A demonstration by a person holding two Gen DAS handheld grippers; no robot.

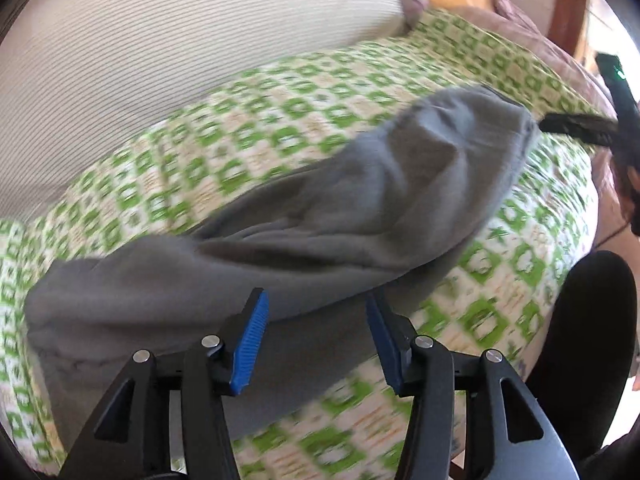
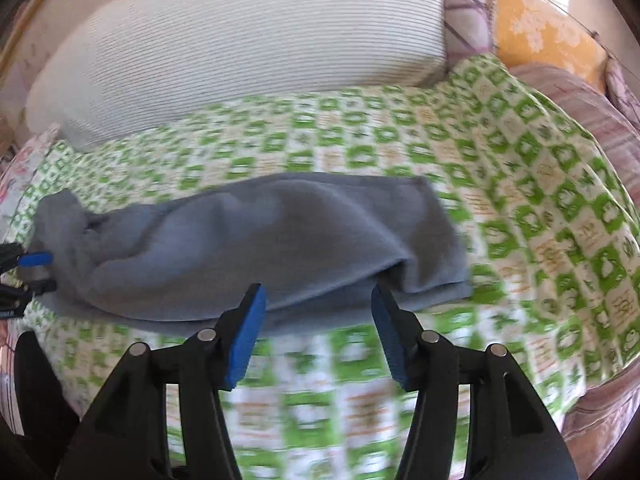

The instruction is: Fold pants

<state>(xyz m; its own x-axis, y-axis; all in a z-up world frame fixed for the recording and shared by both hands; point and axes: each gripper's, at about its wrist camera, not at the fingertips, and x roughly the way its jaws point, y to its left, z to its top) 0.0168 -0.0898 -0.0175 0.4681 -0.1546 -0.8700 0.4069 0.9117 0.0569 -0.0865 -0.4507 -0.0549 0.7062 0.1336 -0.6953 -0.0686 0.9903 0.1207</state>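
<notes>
The gray pants lie folded into a long, rumpled band on a bed, across a green-and-white patterned cover. In the right wrist view the band runs from about 9 o'clock to about 3 o'clock through the middle of the picture. Its near edge passes just beyond the fingertips of the right hand-held gripper. That gripper's jaws stand spread, blue pads facing each other, with nothing pinched between them; only the pants' near edge and the cover show in the gap.

In the left wrist view the pants stretch from 8 o'clock up toward 2 o'clock. The left hand-held gripper is spread too, its pads clear of the cloth, with the gray fabric lying under and beyond the gap.

The left gripper's blue tips also show at 9 o'clock in the right wrist view, just beside the bunched end of the pants. A ribbed cream pillow lies at 12 o'clock behind the cover, well apart from the pants. A yellow cloth shows at 1 o'clock. Both views are blurred.
</notes>
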